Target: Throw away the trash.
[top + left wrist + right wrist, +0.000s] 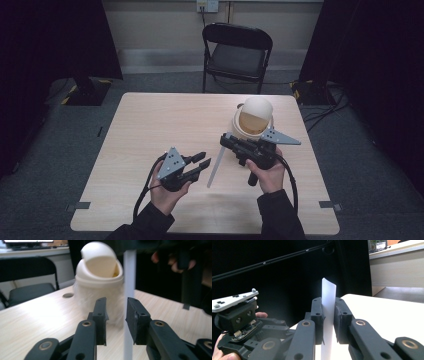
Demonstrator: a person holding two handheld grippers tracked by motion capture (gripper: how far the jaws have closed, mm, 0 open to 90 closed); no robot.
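A long white strip slants across the table's middle, and my right gripper is shut on its far end. In the right gripper view both pads press on the strip, which stands up between them. My left gripper sits at the strip's near part. In the left gripper view its jaws stand apart, open, with the strip between them close to the right-hand pad. A cream bin with a swing lid stands just beyond the right gripper; it looms behind the jaws.
The light wooden table has bare room on its left half. A black folding chair stands behind the far edge. Dark curtains flank both sides. The left gripper's body and hand show at the left of the right gripper view.
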